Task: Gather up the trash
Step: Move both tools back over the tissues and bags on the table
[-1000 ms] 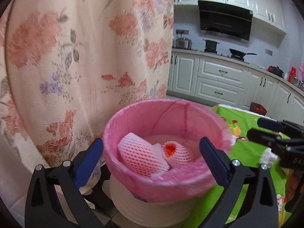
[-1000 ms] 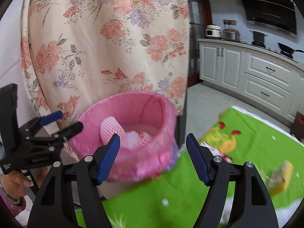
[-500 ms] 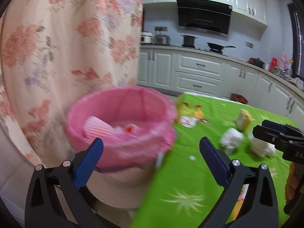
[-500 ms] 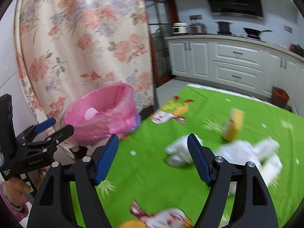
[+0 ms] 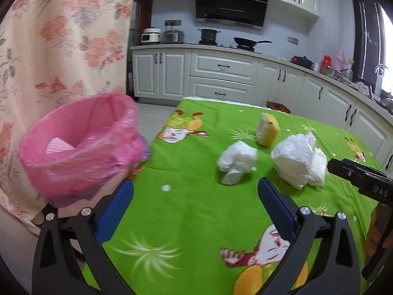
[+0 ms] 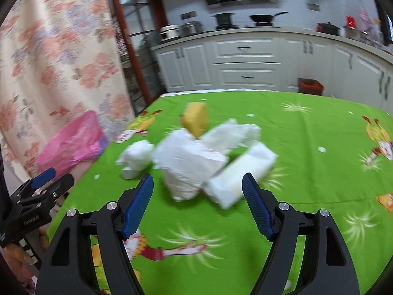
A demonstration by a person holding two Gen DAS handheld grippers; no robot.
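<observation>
Both grippers spread and empty over the green tablecloth [image 5: 196,209].
The left gripper [image 5: 195,211] and right gripper [image 6: 197,204] hold nothing — jaws wide. From the right wrist view, the large crumpled white wrapper [image 6: 196,162] lies at twelve o'clock, the small white wad [image 6: 135,157] at eleven, the yellow chunk [image 6: 195,118] just behind; the pink-lined bin [image 5: 78,152] stands at the table's edge at nine.

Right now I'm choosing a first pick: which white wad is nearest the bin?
The small wad, left of the big wad, closest to the pink bin.
</observation>
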